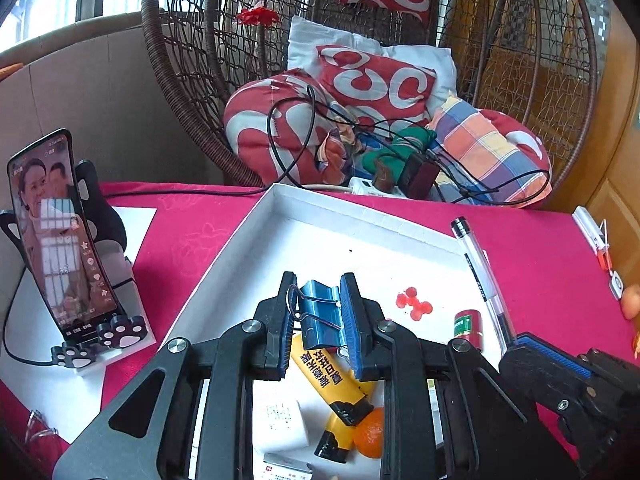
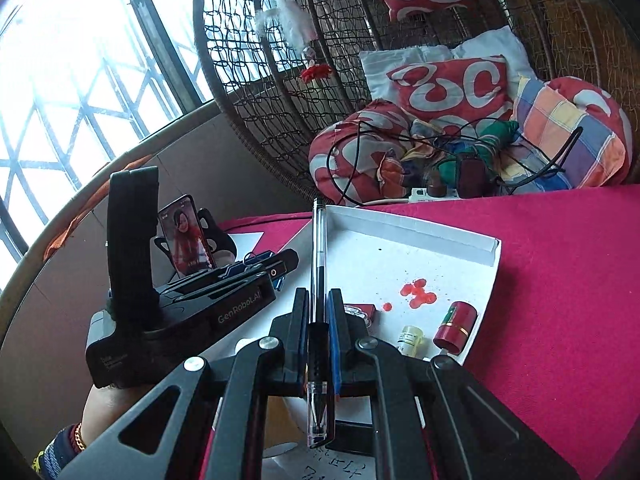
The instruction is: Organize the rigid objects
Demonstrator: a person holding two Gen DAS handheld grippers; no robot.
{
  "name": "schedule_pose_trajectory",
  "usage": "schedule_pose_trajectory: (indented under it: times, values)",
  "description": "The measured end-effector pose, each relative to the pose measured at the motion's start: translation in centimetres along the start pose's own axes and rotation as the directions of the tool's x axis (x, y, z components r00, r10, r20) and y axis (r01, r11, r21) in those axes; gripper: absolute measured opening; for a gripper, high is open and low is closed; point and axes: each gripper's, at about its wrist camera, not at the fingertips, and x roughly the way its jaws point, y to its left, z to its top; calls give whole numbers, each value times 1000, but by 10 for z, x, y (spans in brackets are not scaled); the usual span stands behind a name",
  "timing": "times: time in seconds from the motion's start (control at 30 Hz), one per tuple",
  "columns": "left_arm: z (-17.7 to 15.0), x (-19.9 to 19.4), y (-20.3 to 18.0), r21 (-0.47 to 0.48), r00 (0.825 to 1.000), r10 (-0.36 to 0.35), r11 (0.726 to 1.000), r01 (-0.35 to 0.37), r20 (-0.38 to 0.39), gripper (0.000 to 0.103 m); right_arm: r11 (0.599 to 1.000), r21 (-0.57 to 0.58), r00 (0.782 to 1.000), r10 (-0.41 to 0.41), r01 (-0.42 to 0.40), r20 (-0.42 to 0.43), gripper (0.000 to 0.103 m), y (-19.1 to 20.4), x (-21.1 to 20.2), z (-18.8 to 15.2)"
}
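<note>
The right gripper (image 2: 319, 320) clamps a clear plastic pen with a black grip (image 2: 319, 280), its long axis pointing away along the fingers. The left gripper (image 1: 320, 316) pinches a blue metal binder clip (image 1: 320, 314) above the shallow white cardboard tray (image 1: 360, 216) on the pink tablecloth (image 1: 540, 248).
</note>
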Motion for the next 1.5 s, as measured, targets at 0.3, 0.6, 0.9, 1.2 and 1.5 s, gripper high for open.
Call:
schedule_pose_trajectory:
  times: [0.3,0.6,0.9,1.2,1.5]
  values:
    - [-10,20,5,-12,999,16,1000,-17,-51,22,996,-47,996,-79,77,-43,7,4,25,-12]
    - [-9,6,10,-58,996,87,995,-87,5,103,991,-59,992,-124,123,-13,33,7,20,-15]
    - [-19,-17,7,-124,988,131,985,-121,81,103,982,-69,984,-169,173,54,103,5,7,-20]
    - [-40,-48,2,-200,987,93,977,-66,130,103,980,-47,979,-193,196,58,103,-3,-3,-28]
    - [-61,-94,-26,-105,956,208,976,-190,208,103,970,-57,966,-228,236,121,103,-7,-28,-37]
